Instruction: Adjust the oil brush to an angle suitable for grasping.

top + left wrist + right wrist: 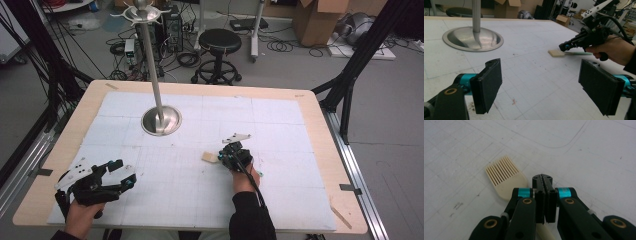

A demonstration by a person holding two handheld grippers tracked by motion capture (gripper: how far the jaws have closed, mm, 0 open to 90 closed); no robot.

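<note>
Right gripper view shows the right gripper point(545, 195) with its jaws pressed together above the cream pastry brush point(506, 180); whether they pinch the handle passing beneath them I cannot tell. From the high view the brush lies right of the table's point(320, 150) middle, bristles pointing toward the left edge, its long axis running left-right and the handle under that claw, so the right hand is by far the nearer. Near the front-left corner, the left gripper point(544, 87) hangs spread wide and empty, well apart from the brush.

Cream silicone brush point(505, 177) flat on white mat, handle under closed jaws
</note>
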